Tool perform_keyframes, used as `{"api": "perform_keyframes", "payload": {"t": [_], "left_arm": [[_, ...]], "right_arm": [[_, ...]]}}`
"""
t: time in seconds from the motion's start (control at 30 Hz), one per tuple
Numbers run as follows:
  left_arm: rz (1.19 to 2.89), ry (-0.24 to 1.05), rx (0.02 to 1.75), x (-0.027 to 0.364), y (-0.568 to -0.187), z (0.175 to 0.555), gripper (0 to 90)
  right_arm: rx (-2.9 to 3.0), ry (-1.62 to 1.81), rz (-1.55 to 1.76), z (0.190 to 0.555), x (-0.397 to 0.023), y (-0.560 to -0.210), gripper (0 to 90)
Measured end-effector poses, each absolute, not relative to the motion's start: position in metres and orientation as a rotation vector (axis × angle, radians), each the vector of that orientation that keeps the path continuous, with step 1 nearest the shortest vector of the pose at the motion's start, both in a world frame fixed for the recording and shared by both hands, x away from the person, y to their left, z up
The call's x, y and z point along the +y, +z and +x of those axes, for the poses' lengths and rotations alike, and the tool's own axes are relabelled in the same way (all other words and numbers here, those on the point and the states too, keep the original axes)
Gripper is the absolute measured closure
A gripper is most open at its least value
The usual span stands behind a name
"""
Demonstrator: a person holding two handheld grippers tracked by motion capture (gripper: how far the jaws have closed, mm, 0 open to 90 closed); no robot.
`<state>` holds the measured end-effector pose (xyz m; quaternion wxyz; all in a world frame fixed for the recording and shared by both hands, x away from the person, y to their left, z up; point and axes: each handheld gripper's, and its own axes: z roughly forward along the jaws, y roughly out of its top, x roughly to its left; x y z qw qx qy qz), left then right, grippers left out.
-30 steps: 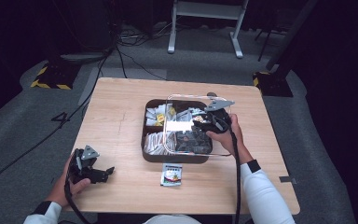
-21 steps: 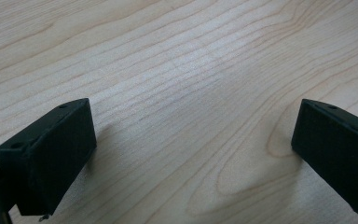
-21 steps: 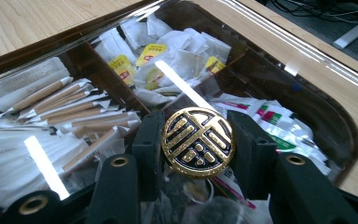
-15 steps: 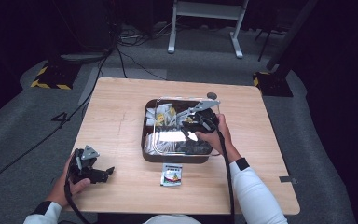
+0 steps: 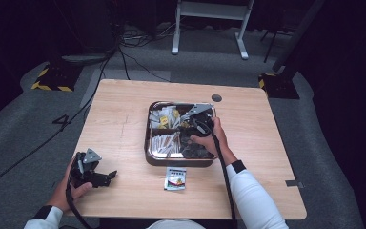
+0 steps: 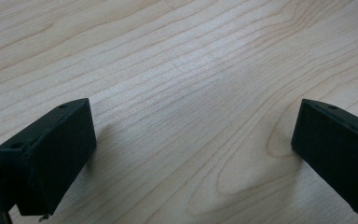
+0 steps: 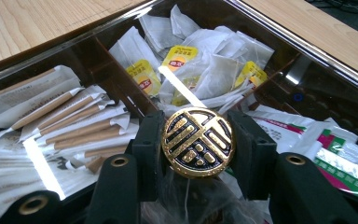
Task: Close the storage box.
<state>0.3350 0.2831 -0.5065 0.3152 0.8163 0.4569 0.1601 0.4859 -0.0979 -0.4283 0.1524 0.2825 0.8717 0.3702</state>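
Right gripper (image 7: 198, 149) is clamped on the lid's gold knob (image 7: 198, 142) above the tea box (image 5: 148, 138); clear lid judged rigid, slippery. Left gripper (image 6: 191, 154) is held wide, empty.

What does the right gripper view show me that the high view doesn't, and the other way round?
Right gripper view: the right gripper shut on a round gold knob of the clear lid, above tea bags and paper sticks. High view: the left gripper resting on the table, and a sachet lying in front of the tray. Both: tray and compartments.
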Motion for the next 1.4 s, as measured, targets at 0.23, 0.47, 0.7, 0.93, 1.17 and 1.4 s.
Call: {"api": "perform_keyframes", "payload": {"t": [0.23, 0.47, 0.7, 0.93, 1.17, 1.4], "left_arm": [[2.148, 0.424, 1.206, 0.283, -0.507, 0.335, 0.1], [2.15, 0.424, 1.203, 0.283, -0.507, 0.335, 0.0], [2.143, 0.424, 1.209, 0.283, -0.507, 0.335, 0.0], [2.144, 0.425, 1.209, 0.283, -0.507, 0.335, 0.1], [2.143, 0.424, 1.209, 0.283, -0.507, 0.335, 0.0], [2.143, 0.424, 1.209, 0.283, -0.507, 0.335, 0.0]], "right_arm": [[2.514, 1.069, 0.808, 0.487, -0.088, -0.432, 59.2], [2.5, 1.071, 0.819, 0.489, -0.086, -0.434, 59.2], [2.494, 1.077, 0.835, 0.492, -0.088, -0.436, 59.1], [2.491, 1.077, 0.825, 0.493, -0.086, -0.438, 59.1], [2.493, 1.081, 0.823, 0.493, -0.086, -0.438, 58.9], [2.503, 1.082, 0.818, 0.493, -0.088, -0.437, 57.1]]}}
